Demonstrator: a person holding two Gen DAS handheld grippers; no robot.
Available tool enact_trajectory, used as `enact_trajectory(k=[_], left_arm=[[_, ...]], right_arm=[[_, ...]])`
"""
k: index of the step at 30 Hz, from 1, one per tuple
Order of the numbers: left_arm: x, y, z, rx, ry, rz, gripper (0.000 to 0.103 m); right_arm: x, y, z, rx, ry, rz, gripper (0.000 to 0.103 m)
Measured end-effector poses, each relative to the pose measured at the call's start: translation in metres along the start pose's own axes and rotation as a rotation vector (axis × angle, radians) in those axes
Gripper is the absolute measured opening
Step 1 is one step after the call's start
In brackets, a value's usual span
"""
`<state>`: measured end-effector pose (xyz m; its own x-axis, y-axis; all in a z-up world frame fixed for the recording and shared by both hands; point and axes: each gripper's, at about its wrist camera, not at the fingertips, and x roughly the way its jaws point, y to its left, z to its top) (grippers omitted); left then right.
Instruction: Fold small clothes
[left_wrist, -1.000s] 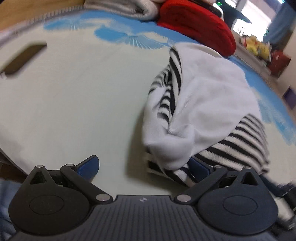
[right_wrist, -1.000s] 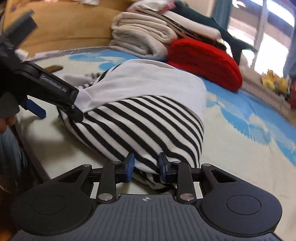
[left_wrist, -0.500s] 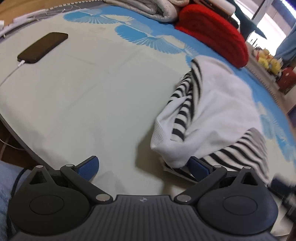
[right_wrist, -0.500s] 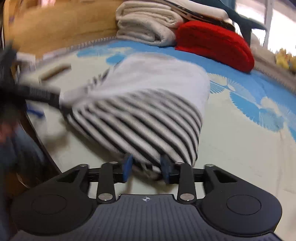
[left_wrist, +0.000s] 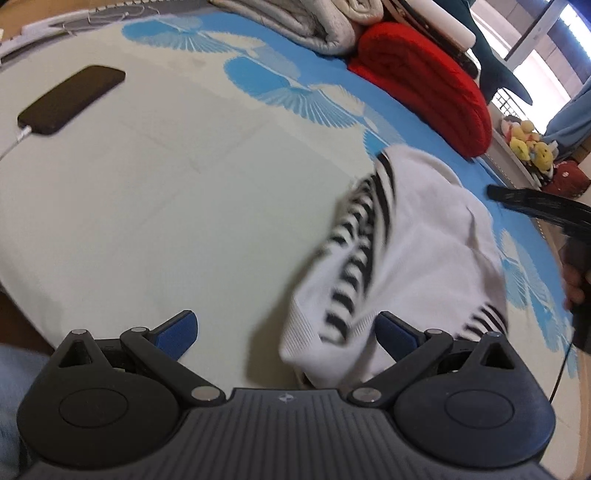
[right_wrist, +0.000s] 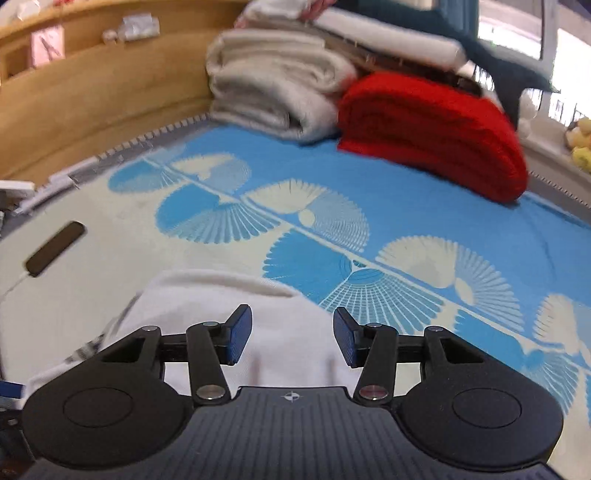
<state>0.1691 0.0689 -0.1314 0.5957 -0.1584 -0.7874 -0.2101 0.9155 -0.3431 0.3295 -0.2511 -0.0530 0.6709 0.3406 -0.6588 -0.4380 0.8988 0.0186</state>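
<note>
White and black-striped, the small garment (left_wrist: 402, 251) lies bunched on the bed cover (left_wrist: 184, 206), toward the cover's near edge and its right side in the left wrist view. Its white ribbed hem hangs at the front, and striped cloth shows along the left fold and at the lower right.

The left gripper (left_wrist: 286, 330) has its jaws spread wide. The garment's hem sits between them, close to the right-hand blue pad, but neither pad presses on it.

The right gripper (right_wrist: 292, 336) hangs above the garment's white part (right_wrist: 221, 306); its jaws are opening, with only air between the blue pads and the cloth below them. From the left wrist view it appears at the right edge (left_wrist: 546, 210), blurred, with a person's fingers around its handle.

A dark phone (left_wrist: 72, 99) on a white cable lies near the cover's far left corner. A red folded knit (right_wrist: 432, 133) and a stack of pale folded blankets (right_wrist: 273, 92) rest along the far edge.
</note>
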Motion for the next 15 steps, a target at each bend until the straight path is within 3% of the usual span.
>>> enact_trajectory(k=[5, 10, 15], left_arm=[[0.022, 0.007, 0.004, -0.018, 0.041, -0.020, 0.103], [0.028, 0.001, 0.004, 0.015, 0.040, -0.023, 0.103], [0.020, 0.005, -0.003, -0.006, 0.054, -0.099, 0.103]], right_arm=[[0.081, 0.000, 0.026, 0.013, 0.136, 0.015, 0.051], [0.147, -0.009, 0.054, 0.210, 0.212, 0.002, 0.051], [0.134, -0.035, 0.057, 0.306, 0.227, 0.039, 0.057]])
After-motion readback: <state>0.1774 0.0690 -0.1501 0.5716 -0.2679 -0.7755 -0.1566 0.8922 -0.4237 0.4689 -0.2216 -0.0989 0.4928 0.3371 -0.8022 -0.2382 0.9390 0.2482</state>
